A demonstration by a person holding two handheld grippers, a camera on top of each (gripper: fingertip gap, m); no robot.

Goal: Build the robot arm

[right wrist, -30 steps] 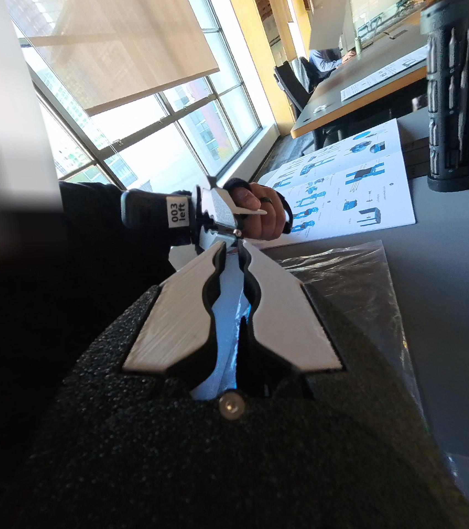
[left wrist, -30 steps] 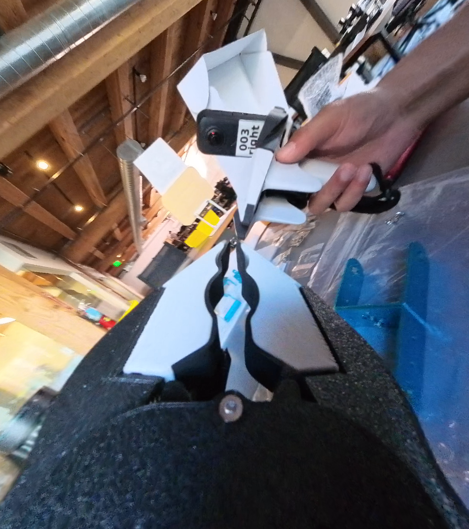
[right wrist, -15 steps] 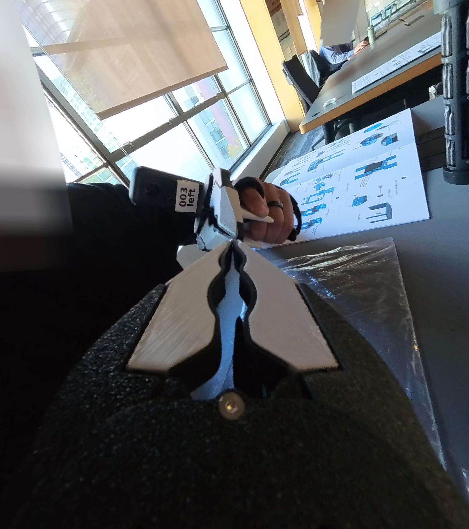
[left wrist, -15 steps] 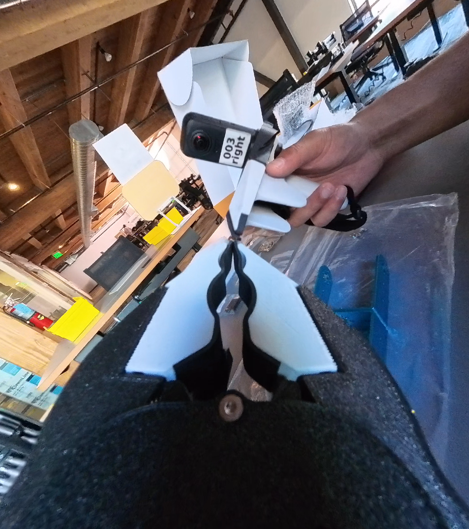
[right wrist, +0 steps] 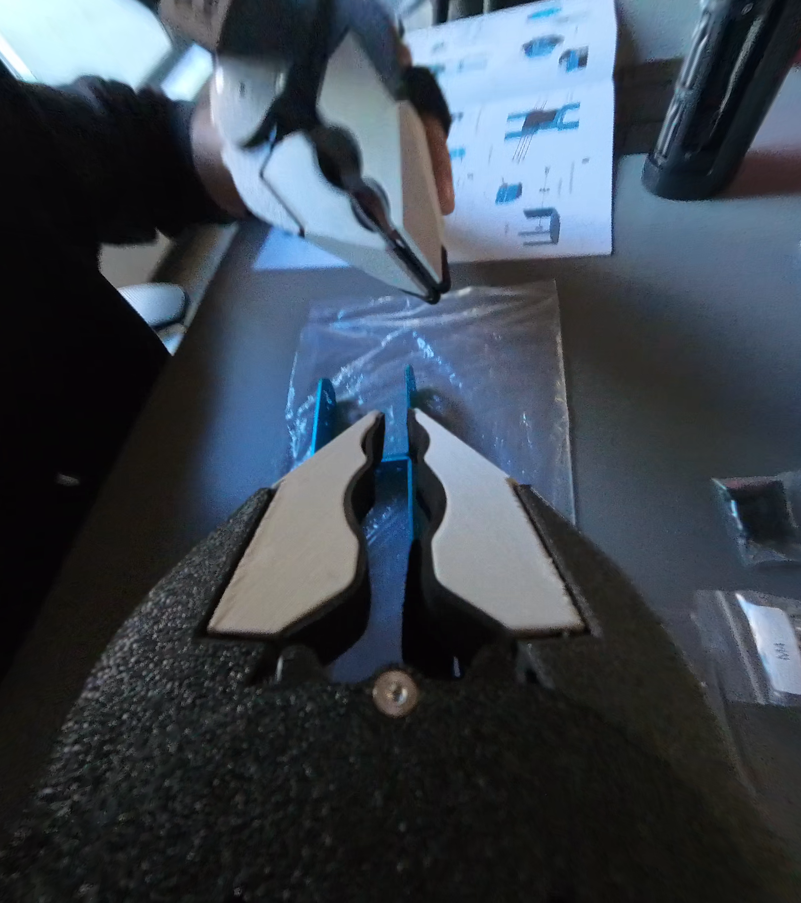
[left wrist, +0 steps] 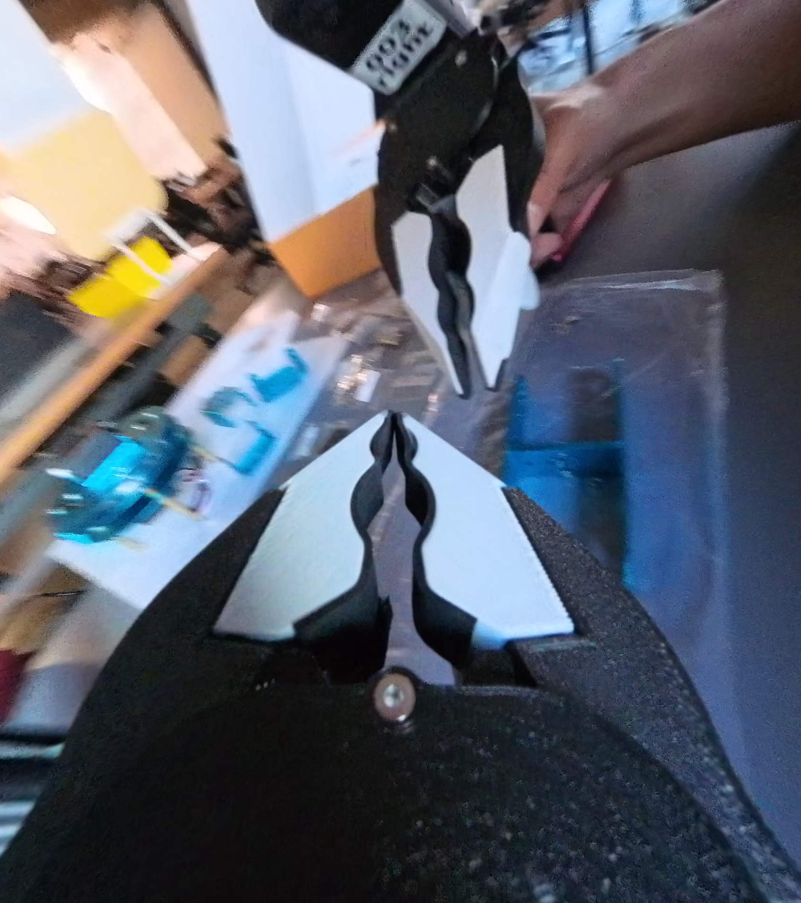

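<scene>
A clear plastic bag [right wrist: 501, 371] lies flat on the grey table [right wrist: 681, 342] with a blue metal bracket [right wrist: 322, 415] inside it. My right gripper [right wrist: 397, 413] points down over the bag, its jaws a narrow gap apart, and the bracket shows through the gap. My left gripper [right wrist: 437, 294] is shut, with its tips at the bag's far edge; I cannot tell if it pinches the plastic. In the blurred left wrist view, the left gripper [left wrist: 392, 415] is shut, the right gripper [left wrist: 475, 391] is slightly open just beyond it, and the bag [left wrist: 672, 342] lies to the right.
An open instruction booklet [right wrist: 535, 146] lies beyond the bag. A black cylindrical holder [right wrist: 711, 97] stands at the far right. Small bags of parts [right wrist: 779, 518] lie at the right. In the left wrist view a blue wheeled assembly [left wrist: 110, 488] stands at the left. There is about 4 cm between the tips of the two grippers. The blue wheeled assembly [left wrist: 110, 488] lies around 25 cm away from my left fingertips.
Both grippers have swung down from facing each other tip to tip to pointing at the table. The right gripper has opened a little. The bag now lies flat.
</scene>
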